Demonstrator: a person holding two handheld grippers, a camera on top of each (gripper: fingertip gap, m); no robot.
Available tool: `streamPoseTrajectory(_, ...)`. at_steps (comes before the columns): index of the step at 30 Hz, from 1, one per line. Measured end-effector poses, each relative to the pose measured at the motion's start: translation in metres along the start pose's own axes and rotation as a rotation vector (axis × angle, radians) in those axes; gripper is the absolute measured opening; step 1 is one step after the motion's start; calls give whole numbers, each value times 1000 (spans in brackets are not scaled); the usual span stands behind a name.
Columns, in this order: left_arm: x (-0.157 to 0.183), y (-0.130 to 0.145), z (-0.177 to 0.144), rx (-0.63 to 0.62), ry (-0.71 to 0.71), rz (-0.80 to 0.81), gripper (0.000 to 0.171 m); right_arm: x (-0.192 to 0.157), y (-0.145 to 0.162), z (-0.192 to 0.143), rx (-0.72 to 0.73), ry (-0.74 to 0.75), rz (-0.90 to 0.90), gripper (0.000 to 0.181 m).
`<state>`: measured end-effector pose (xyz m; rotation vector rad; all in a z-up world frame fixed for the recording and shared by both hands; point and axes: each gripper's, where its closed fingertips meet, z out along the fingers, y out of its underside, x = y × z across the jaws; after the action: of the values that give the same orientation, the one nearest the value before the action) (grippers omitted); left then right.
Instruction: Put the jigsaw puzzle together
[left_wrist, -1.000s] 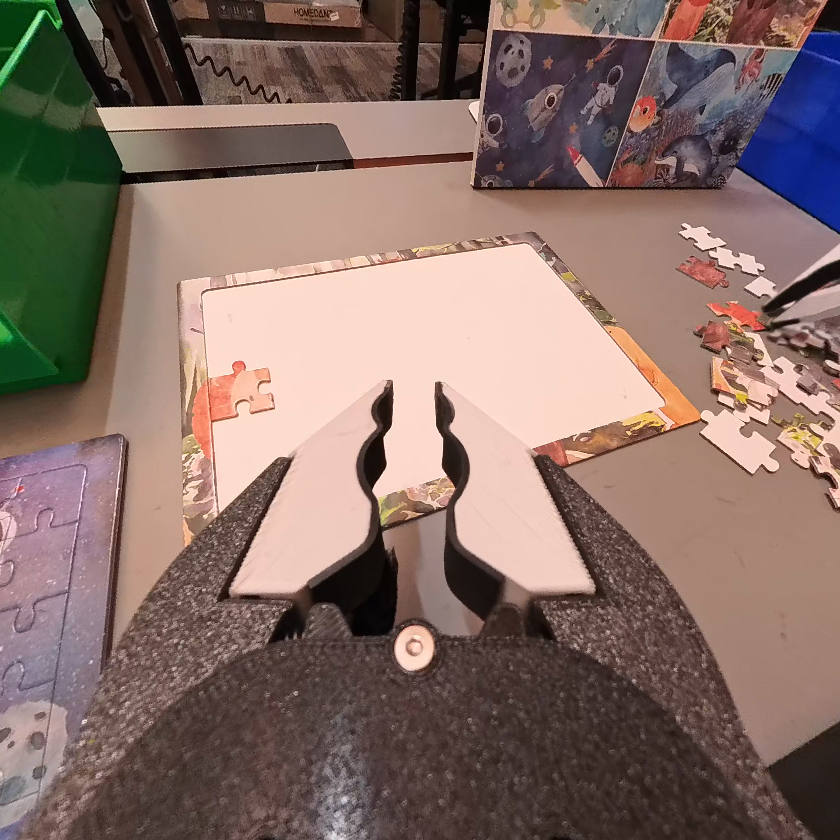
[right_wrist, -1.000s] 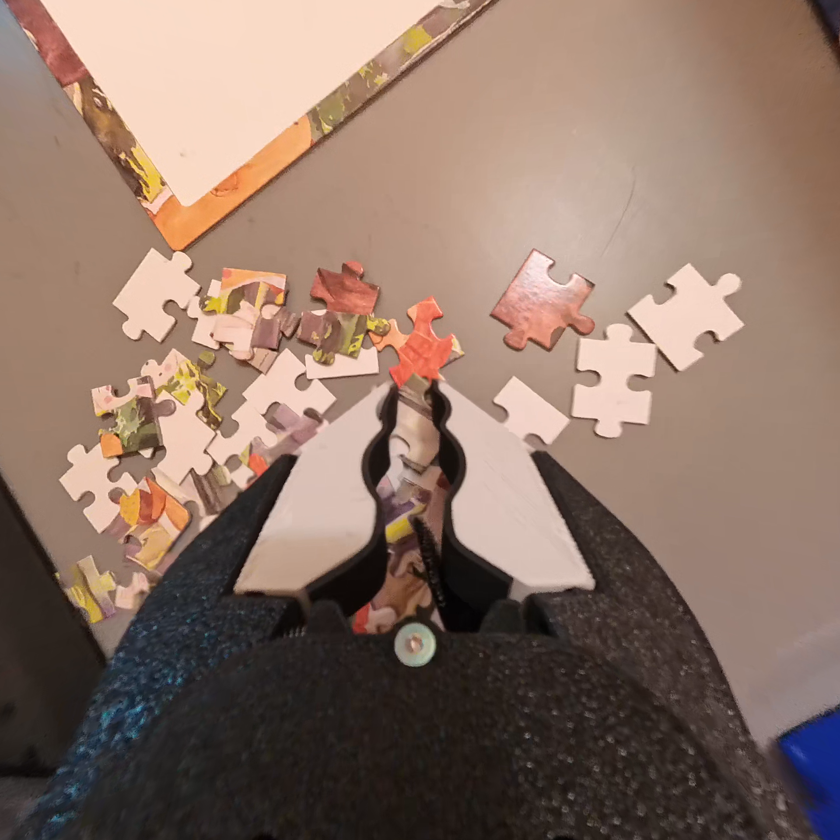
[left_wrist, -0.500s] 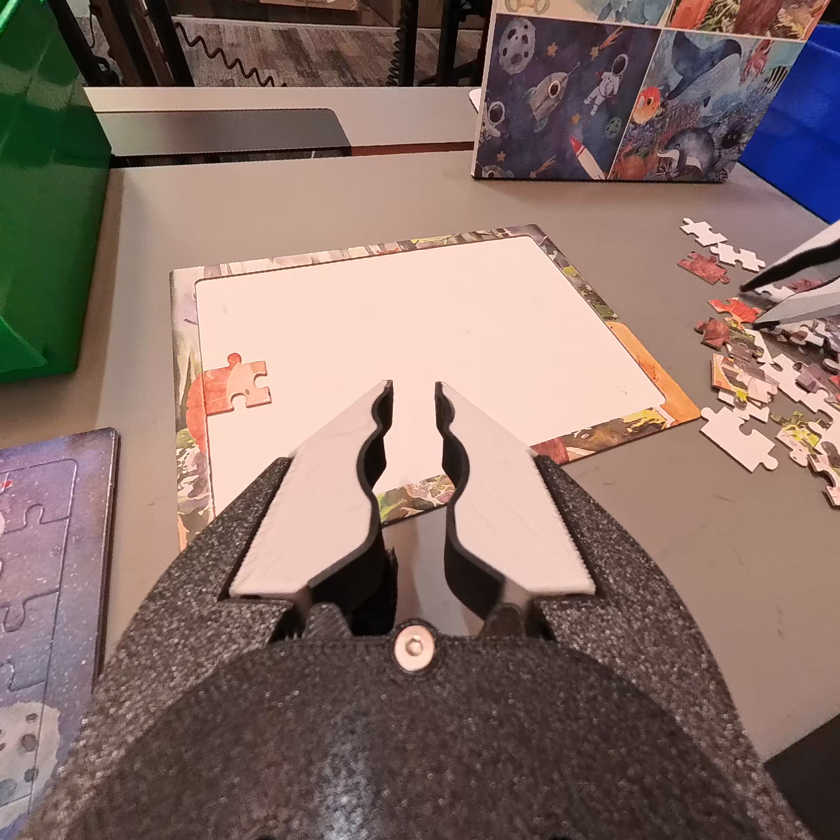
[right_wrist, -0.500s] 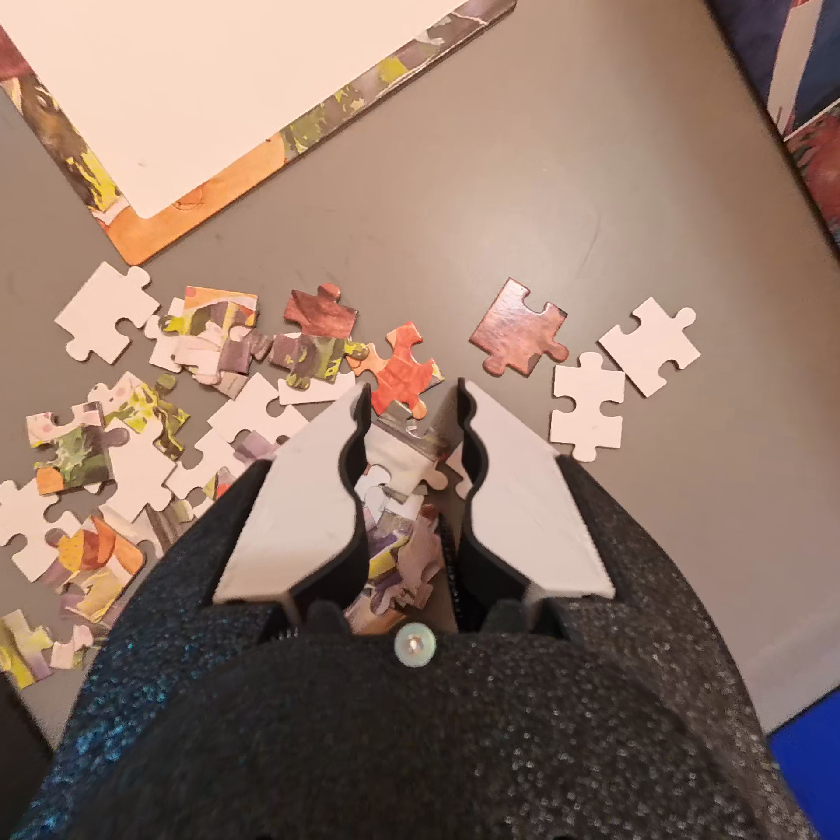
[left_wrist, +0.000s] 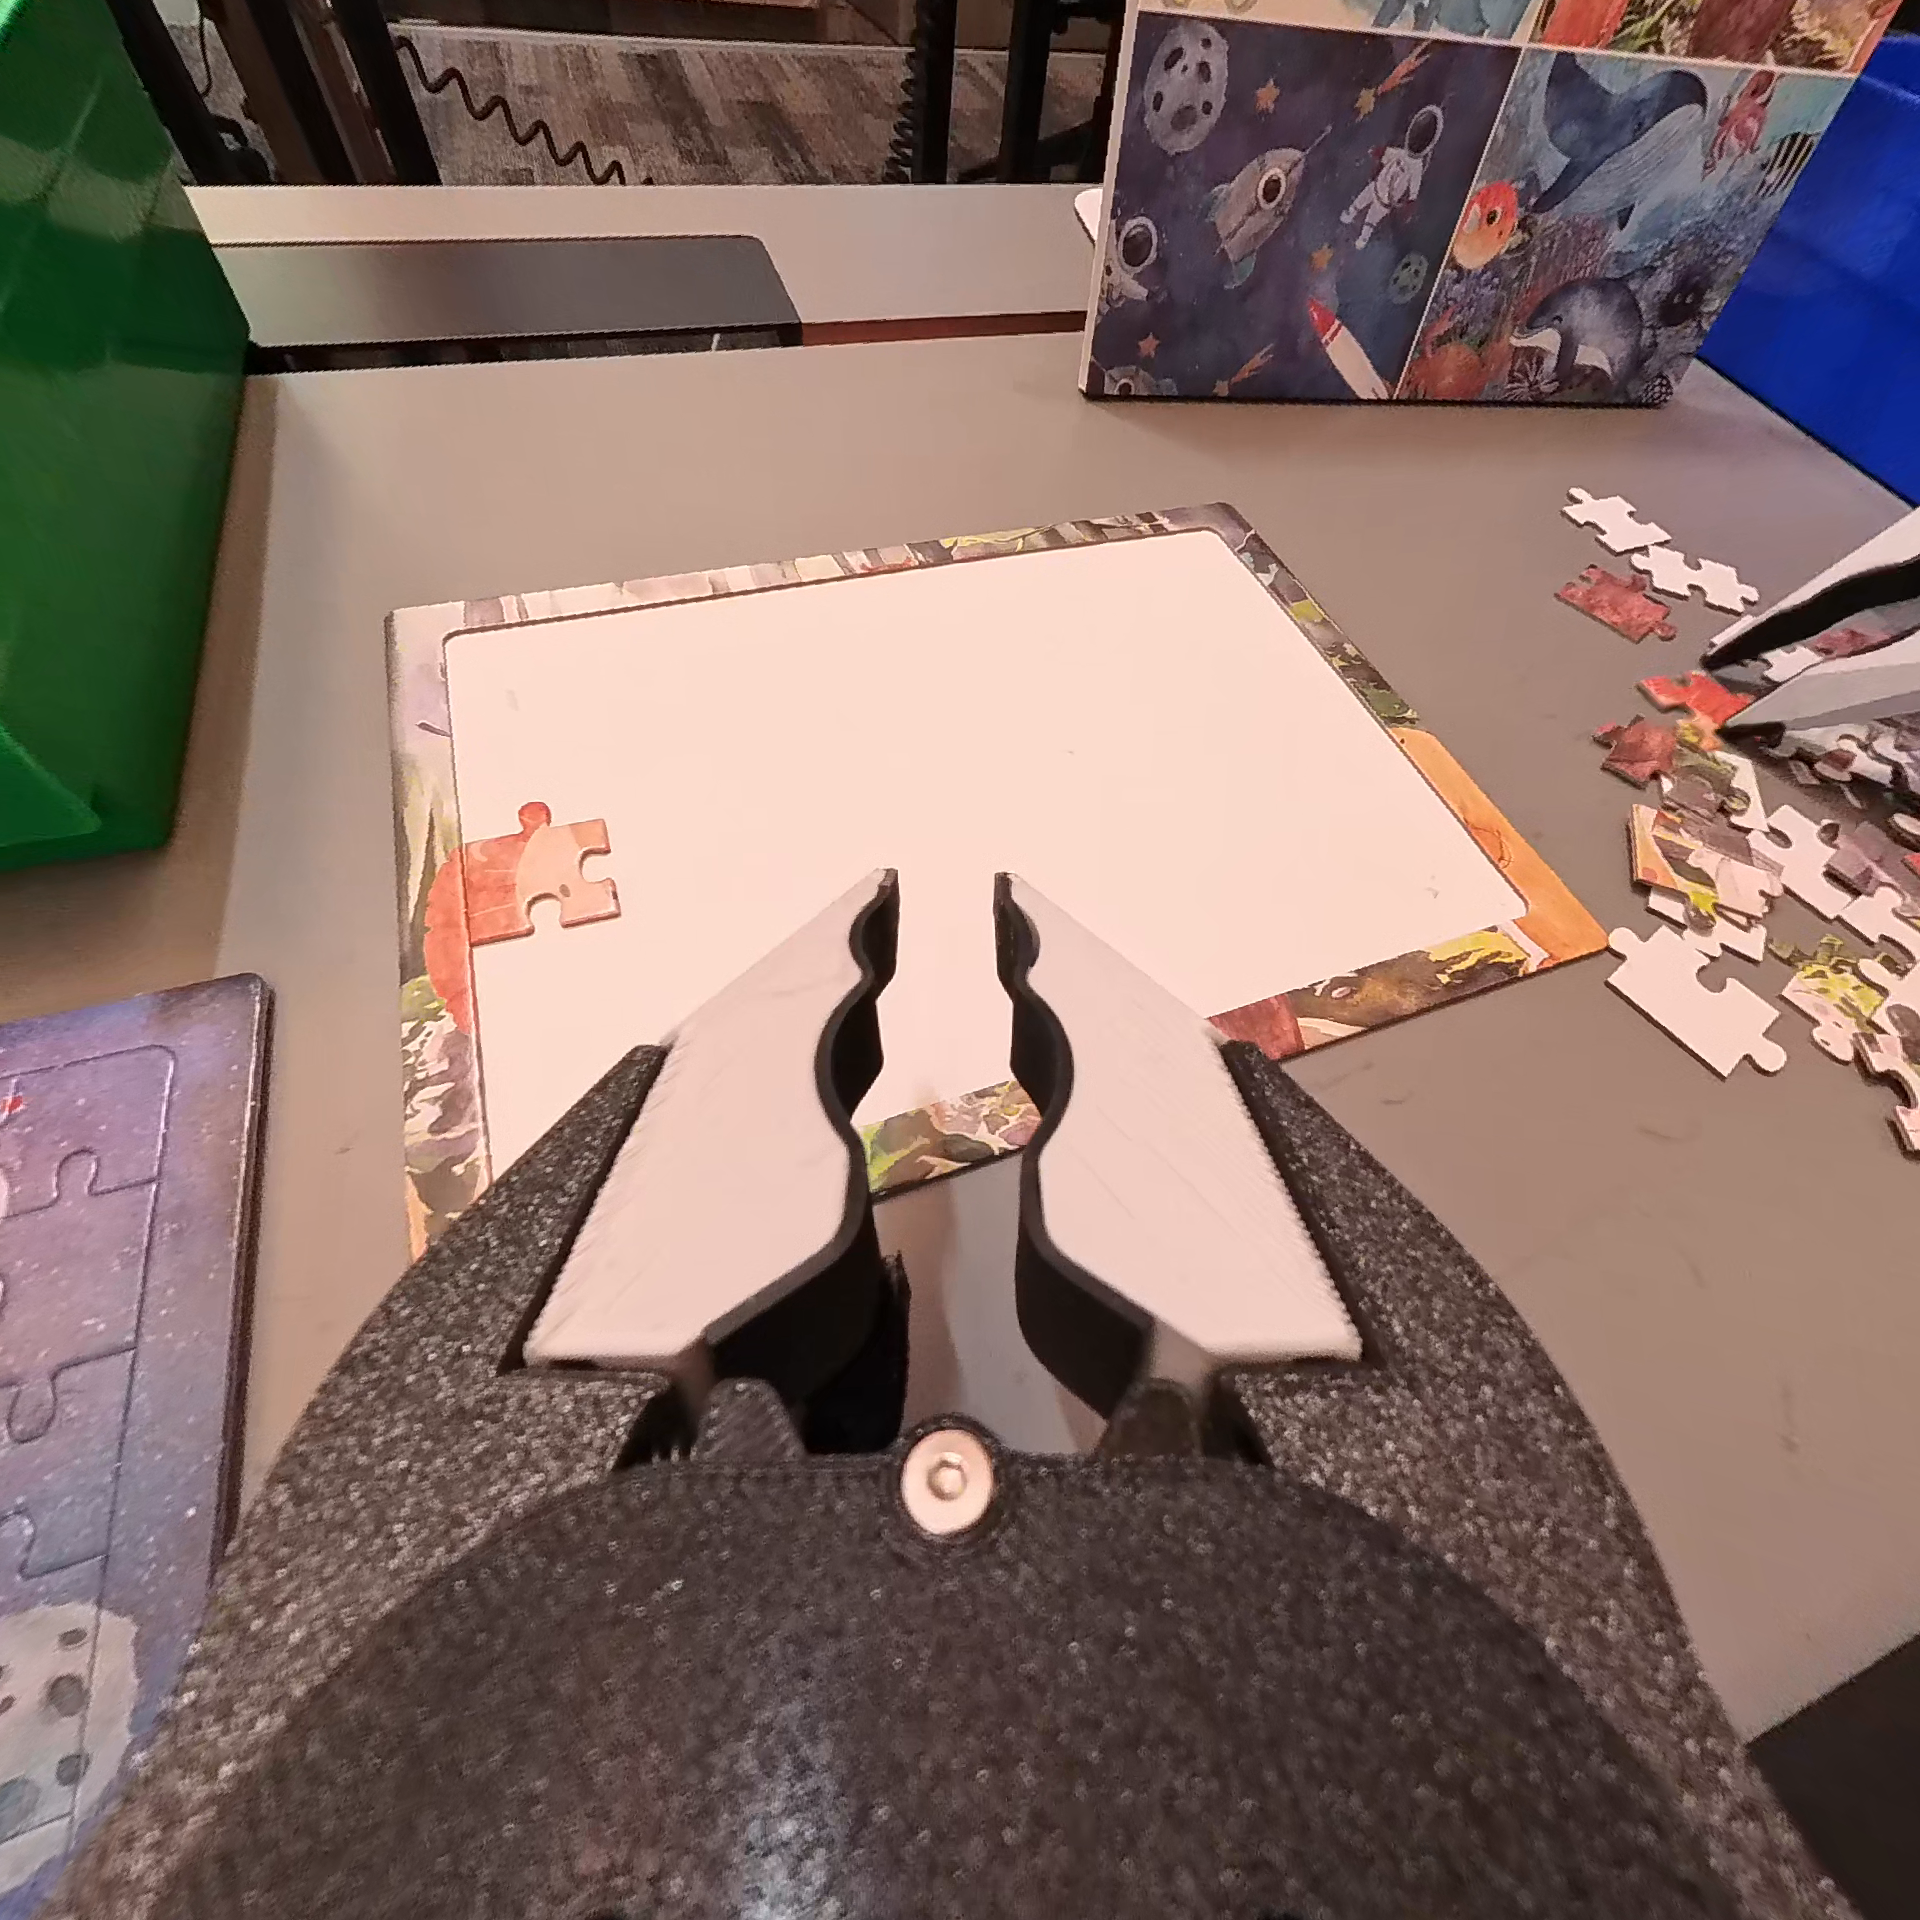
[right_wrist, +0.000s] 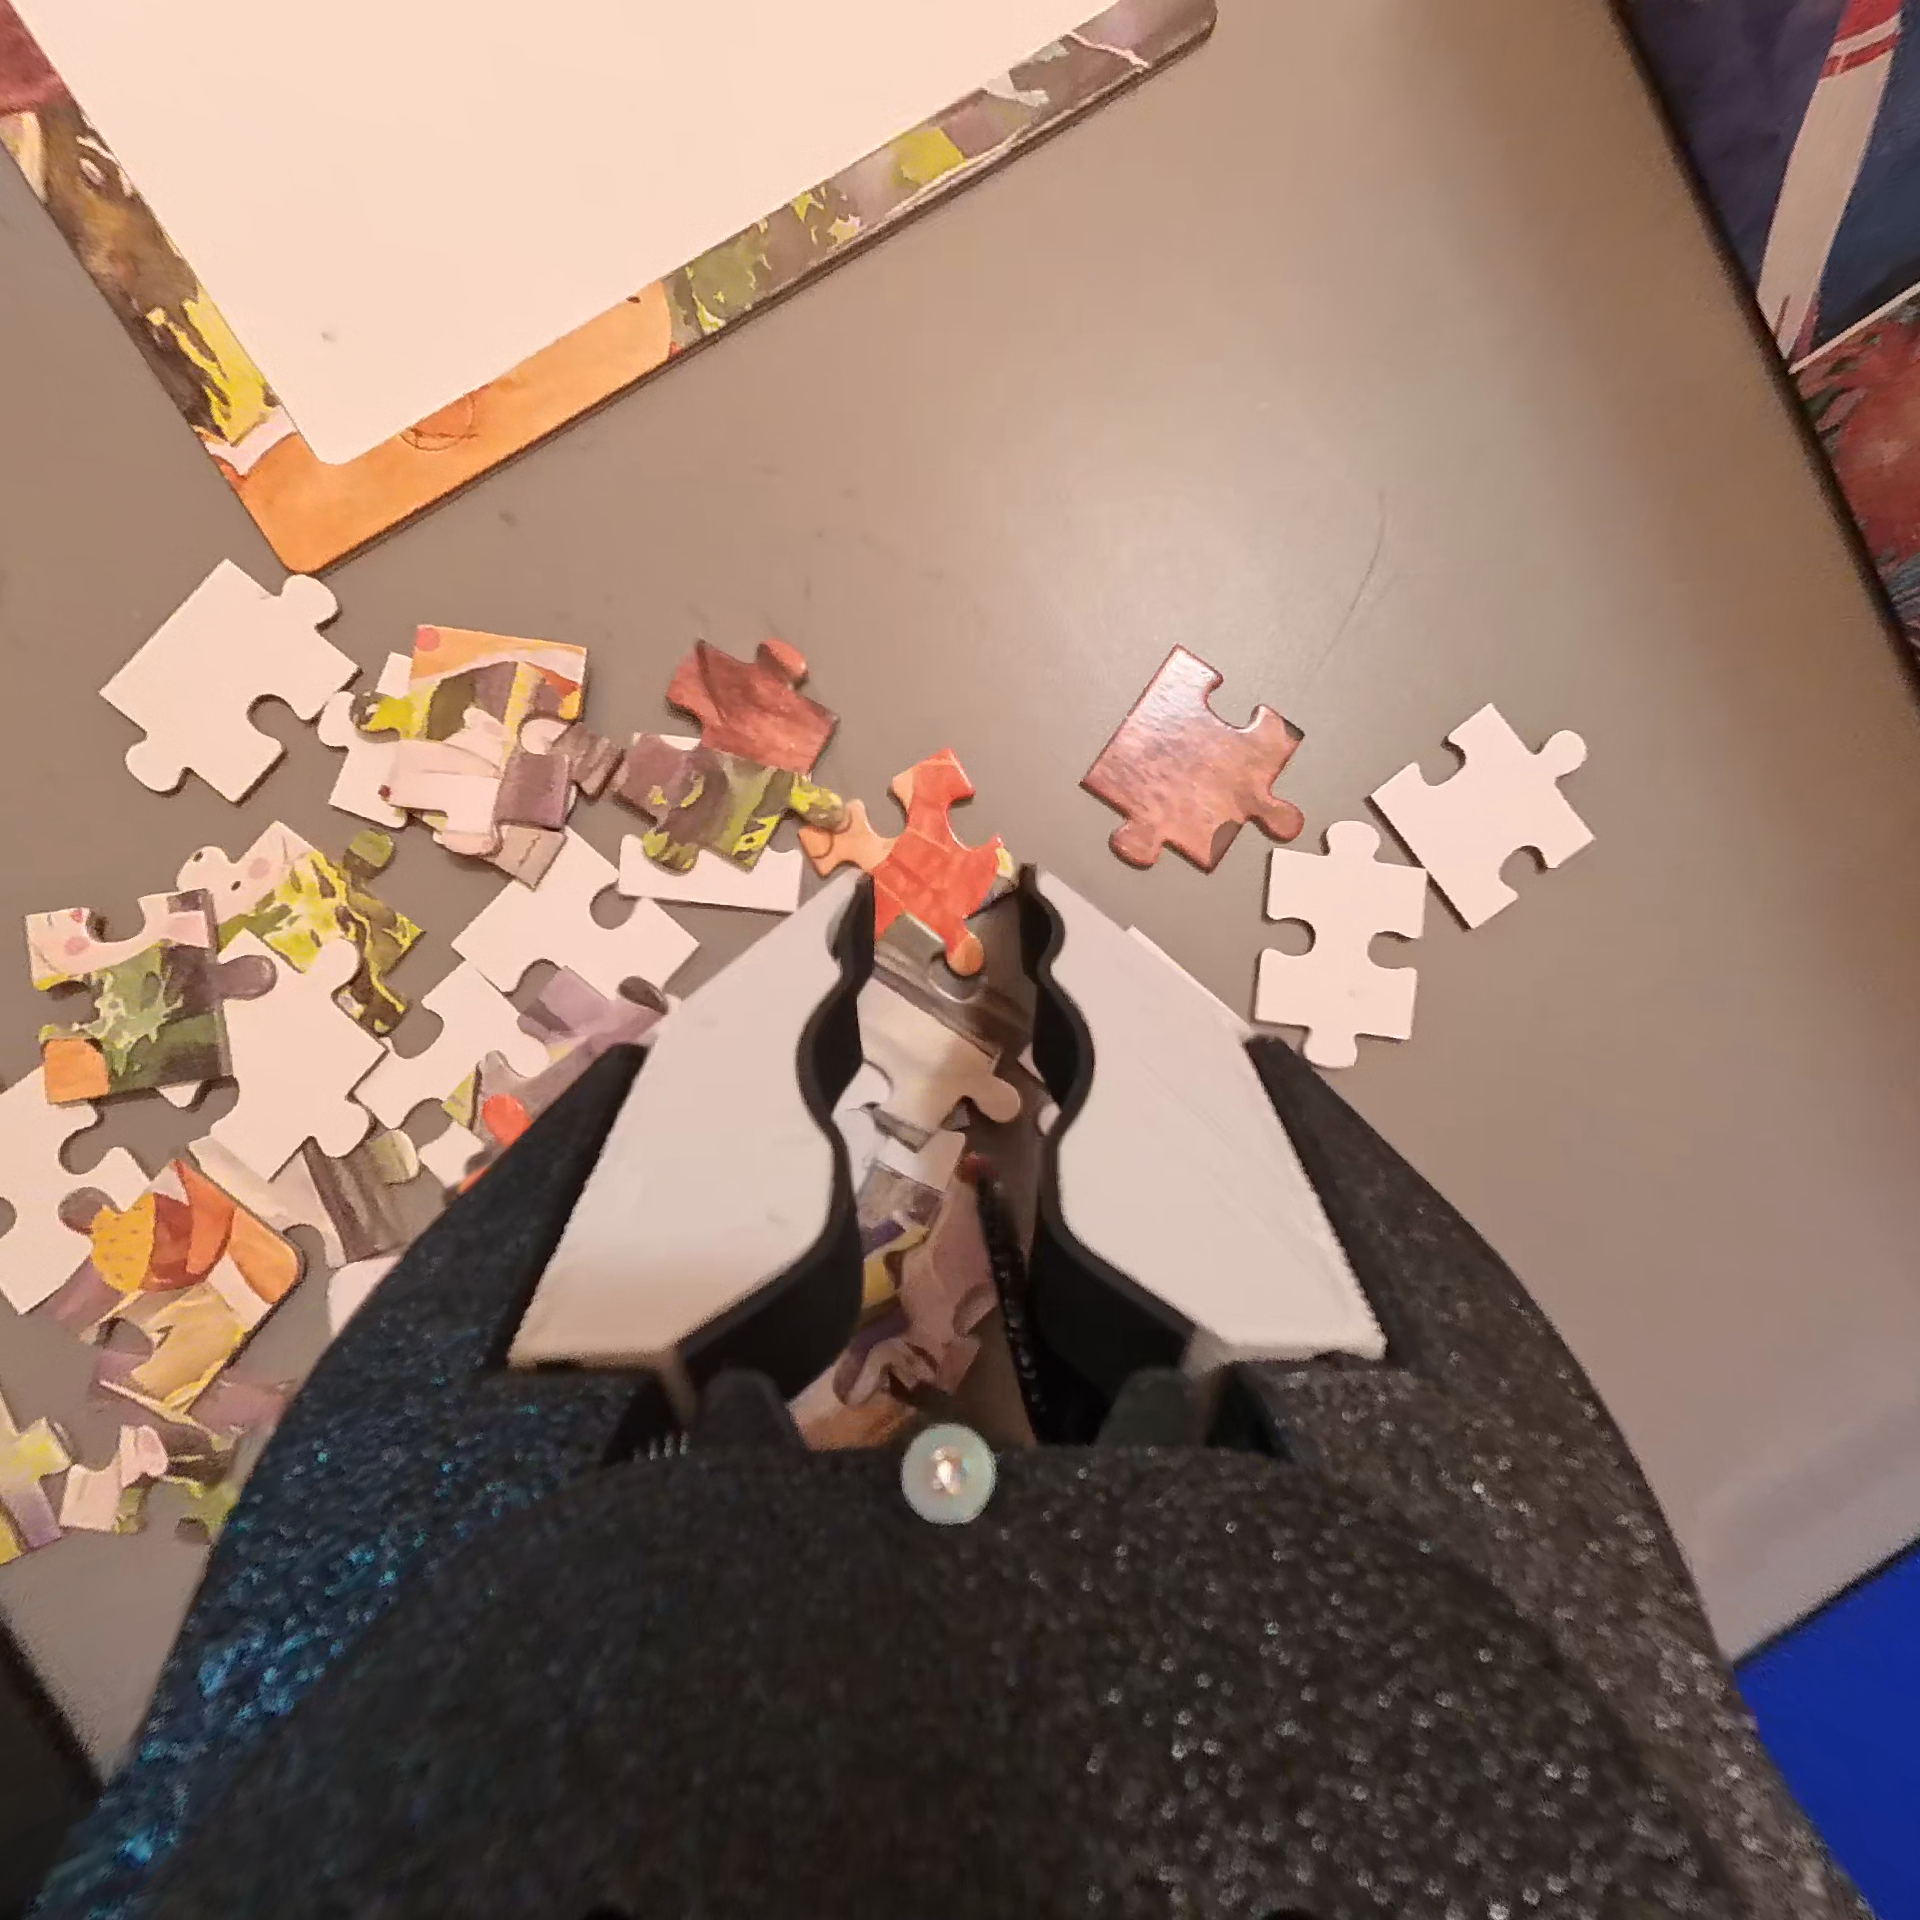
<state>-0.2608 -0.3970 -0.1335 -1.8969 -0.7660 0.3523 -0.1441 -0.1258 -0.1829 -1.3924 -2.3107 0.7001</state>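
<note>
On the grey desk (left_wrist: 727, 457): puzzle tray (left_wrist: 935, 561) flat at centre, printed border around a white recess, nearly bare. Green bin (left_wrist: 94, 468) at far left, blue bin (left_wrist: 1829, 249) at far right, illustrated puzzle box (left_wrist: 1455, 197) upright behind the tray, probably as a picture reference. Dark space-themed puzzle board (left_wrist: 114, 1299) at near left, off the work area.

Over the tray's near edge: left gripper (left_wrist: 945, 883), jaws moderately apart, nothing between them; likely parked clear of the recess, ready to steady the tray.

To the right of the tray: heap of loose pieces (right_wrist: 343, 966), some picture side up, several white back up, some overlapping, kept near the tray for short transfers.

Over the heap's edge: right gripper (right_wrist: 940, 883), jaws narrowly apart, tips either side of a red-orange piece (right_wrist: 930, 847), not yet closed on it. Contact with the piece: cannot tell. Judged step: selection and pickup of this piece.

Inside the recess, against the left border: one orange piece (left_wrist: 535, 868) seated, matching the orange patch on the border. Remainder of the puzzle unassembled.
</note>
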Motion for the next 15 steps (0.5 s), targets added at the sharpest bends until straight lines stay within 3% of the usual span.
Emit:
streamPoseTrajectory(6,-1,-1,-1,5,-4,-4,18,20,-7,-12,31,113,34,27)
streamPoseTrajectory(7,-2,-2,-1,8,-8,-4,18,18,-16,-15,67,104,47,1)
streamPoseTrajectory(10,-10,-5,-4,24,-45,3,17,-9,-56,-17,185,27,63,0)
streamPoseTrajectory(12,-33,-9,-13,40,-159,42,16,-28,-73,-6,154,26,-12,3)
streamPoseTrajectory(15,-72,-15,-32,78,-284,65,15,-6,-69,2,15,228,-129,2)
